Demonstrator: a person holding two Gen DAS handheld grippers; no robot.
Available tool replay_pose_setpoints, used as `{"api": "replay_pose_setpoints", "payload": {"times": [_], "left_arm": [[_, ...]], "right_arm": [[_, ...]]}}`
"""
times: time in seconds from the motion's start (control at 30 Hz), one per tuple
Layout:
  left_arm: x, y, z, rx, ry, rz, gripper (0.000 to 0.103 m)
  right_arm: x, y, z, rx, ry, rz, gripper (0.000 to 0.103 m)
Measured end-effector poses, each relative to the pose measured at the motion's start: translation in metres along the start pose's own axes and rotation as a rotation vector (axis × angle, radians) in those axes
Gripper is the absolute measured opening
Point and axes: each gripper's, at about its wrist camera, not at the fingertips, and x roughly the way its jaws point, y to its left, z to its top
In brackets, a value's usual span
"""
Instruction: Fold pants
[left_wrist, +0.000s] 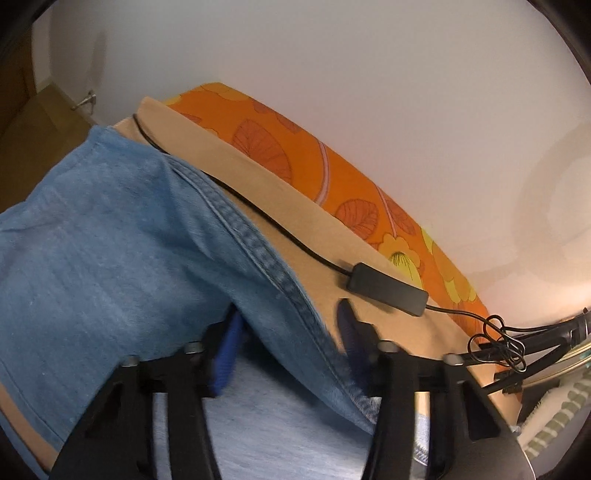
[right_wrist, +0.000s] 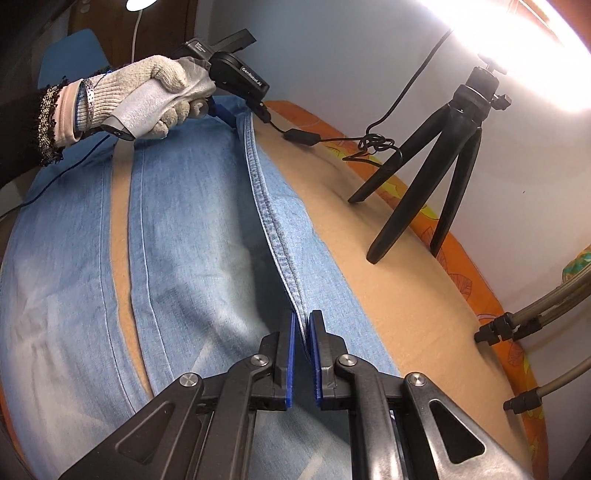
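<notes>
Gripping the stitched seam edge of the pants (right_wrist: 207, 236), the right gripper (right_wrist: 302, 354) sits at bottom centre of the right wrist view, jaws nearly shut with the denim fold pinched between the blue pads. Light blue jeans lie spread lengthwise over a tan blanket (right_wrist: 406, 280), legs running toward upper left of that frame. Left gripper (left_wrist: 291, 343) at the bottom of the left wrist view, jaws partly open, straddling the raised seam edge; pads not clearly pressing on it. Gloved left hand (right_wrist: 162, 92) holds that gripper at upper left of the right wrist view. Black cable with inline box (left_wrist: 386, 290) lies on the blanket right of the jeans. Black tripod (right_wrist: 436, 158) stands upper right, orange floral sheet (left_wrist: 295, 155) along the far edge.
</notes>
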Motion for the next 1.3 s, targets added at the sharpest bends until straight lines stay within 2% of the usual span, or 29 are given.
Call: {"api": "replay_pose_setpoints", "payload": {"times": [0.07,0.1,0.27,0.4,0.57,0.8,0.87,1.0,1.1,1.17,1.23,1.27,1.3], "left_arm": [[-0.006,0.005,0.000,0.001,-0.023,-0.007,0.015],[-0.010,0.007,0.000,-0.002,-0.034,-0.023,0.012],[-0.045,0.009,-0.003,0.051,-0.094,-0.059,0.010],[-0.076,0.008,-0.012,0.075,-0.143,-0.092,0.008],[-0.121,0.019,-0.031,0.101,-0.187,-0.130,0.007],[-0.180,0.042,-0.082,0.120,-0.237,-0.165,0.007],[-0.196,0.057,-0.103,0.108,-0.238,-0.181,0.006],[-0.210,0.073,-0.146,0.134,-0.246,-0.169,0.006],[-0.210,0.086,-0.171,0.118,-0.228,-0.184,0.006],[-0.205,0.094,-0.185,0.101,-0.212,-0.190,0.005],[-0.202,0.097,-0.190,0.082,-0.204,-0.200,0.005],[-0.202,0.097,-0.192,0.079,-0.204,-0.203,0.005],[-0.201,0.097,-0.196,0.082,-0.207,-0.202,0.005]], "right_arm": [[0.000,0.001,0.000,-0.007,0.002,-0.013,0.005],[0.000,0.002,0.000,-0.007,0.002,-0.018,0.005],[-0.006,0.001,0.004,0.011,0.004,-0.034,0.005],[-0.028,0.002,0.009,0.040,-0.017,-0.055,0.005],[-0.059,0.014,0.010,0.060,-0.036,-0.040,0.004],[-0.113,0.071,0.007,0.016,-0.037,-0.009,0.003],[-0.129,0.093,0.000,-0.011,-0.036,0.017,0.000],[-0.154,0.135,-0.013,-0.037,-0.044,0.069,0.000],[-0.155,0.160,-0.025,-0.070,-0.028,0.060,0.000],[-0.151,0.164,-0.032,-0.037,-0.016,0.062,0.000],[-0.147,0.161,-0.037,-0.030,-0.011,0.026,0.021],[-0.144,0.158,-0.038,-0.044,-0.013,-0.009,0.040],[-0.143,0.152,-0.039,-0.046,-0.020,-0.033,0.044]]}}
